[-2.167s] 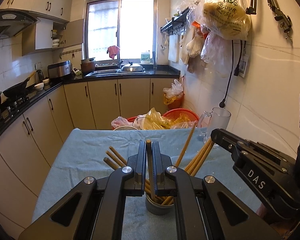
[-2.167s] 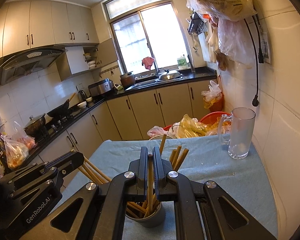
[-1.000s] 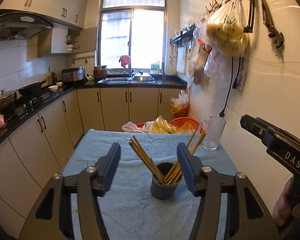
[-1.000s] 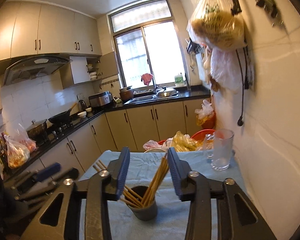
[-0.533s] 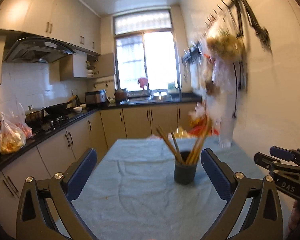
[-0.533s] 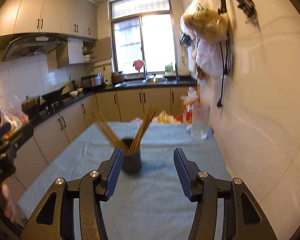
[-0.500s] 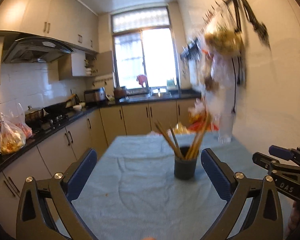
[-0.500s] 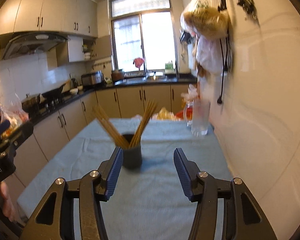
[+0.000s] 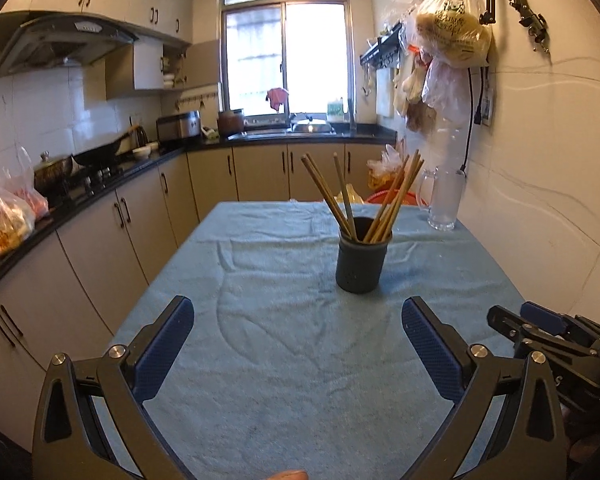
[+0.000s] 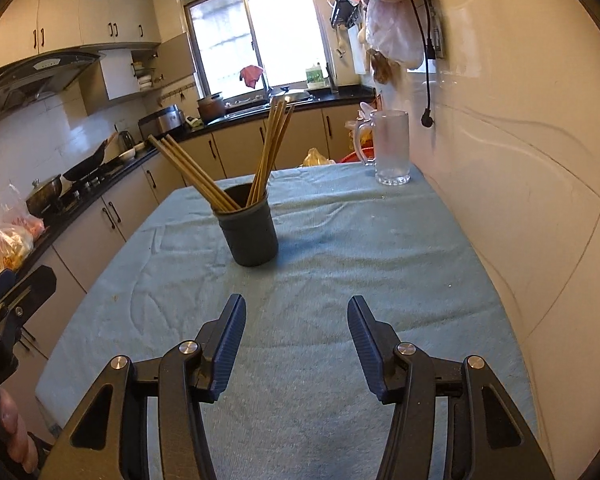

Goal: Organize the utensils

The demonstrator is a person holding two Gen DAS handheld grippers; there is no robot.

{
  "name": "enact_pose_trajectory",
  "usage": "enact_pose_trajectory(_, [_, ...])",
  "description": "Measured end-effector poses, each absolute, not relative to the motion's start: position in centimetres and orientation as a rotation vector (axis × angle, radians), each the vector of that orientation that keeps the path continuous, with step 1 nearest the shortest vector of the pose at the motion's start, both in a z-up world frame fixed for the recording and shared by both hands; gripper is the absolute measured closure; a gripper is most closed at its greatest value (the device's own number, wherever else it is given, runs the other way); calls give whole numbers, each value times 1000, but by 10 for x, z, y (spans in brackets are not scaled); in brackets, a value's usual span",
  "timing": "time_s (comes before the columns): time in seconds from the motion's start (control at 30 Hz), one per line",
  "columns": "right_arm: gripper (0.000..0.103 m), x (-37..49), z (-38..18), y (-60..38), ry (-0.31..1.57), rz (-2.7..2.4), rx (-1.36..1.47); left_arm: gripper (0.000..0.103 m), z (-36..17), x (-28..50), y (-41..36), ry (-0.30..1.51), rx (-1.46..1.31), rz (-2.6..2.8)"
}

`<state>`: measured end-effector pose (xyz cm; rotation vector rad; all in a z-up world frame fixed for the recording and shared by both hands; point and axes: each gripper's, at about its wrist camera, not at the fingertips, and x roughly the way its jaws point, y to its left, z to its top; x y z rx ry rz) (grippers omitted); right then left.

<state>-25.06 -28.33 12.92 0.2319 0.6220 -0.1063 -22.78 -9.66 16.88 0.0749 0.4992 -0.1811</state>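
Chopsticks (image 9: 396, 196) are what the task turns on, and all that show stand in the dark holder cup (image 9: 362, 258), fanned into two leaning bunches, one to the cup's left and one to its right; nearest the cameras, on the near side of the cup and well apart from it, the left gripper (image 9: 298, 344) hangs over the cloth-covered table (image 9: 260, 360) with its jaws spread wide and nothing between them; the right gripper (image 10: 296, 338) likewise holds its jaws released and empty; no loose utensil lies on the cloth around the cup, so by my judgement the gathering step is done and the task is at or near its end; any next move would call only for tidying the fan of sticks, coming in from above without tipping the cup; beyond the cup and to its right, near the wall, stands a frosted glass mug (image 10: 390, 152), well apart from it and not in the way; farther off run the kitchen cabinets (image 9: 260, 172) and the window (image 9: 286, 56).
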Motion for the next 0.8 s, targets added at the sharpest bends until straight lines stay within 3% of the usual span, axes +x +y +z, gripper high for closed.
enact_pose_trajectory(0.8, [41,-258,128,-266,538,-209,106,0,148,-216,-102,582,99,-163])
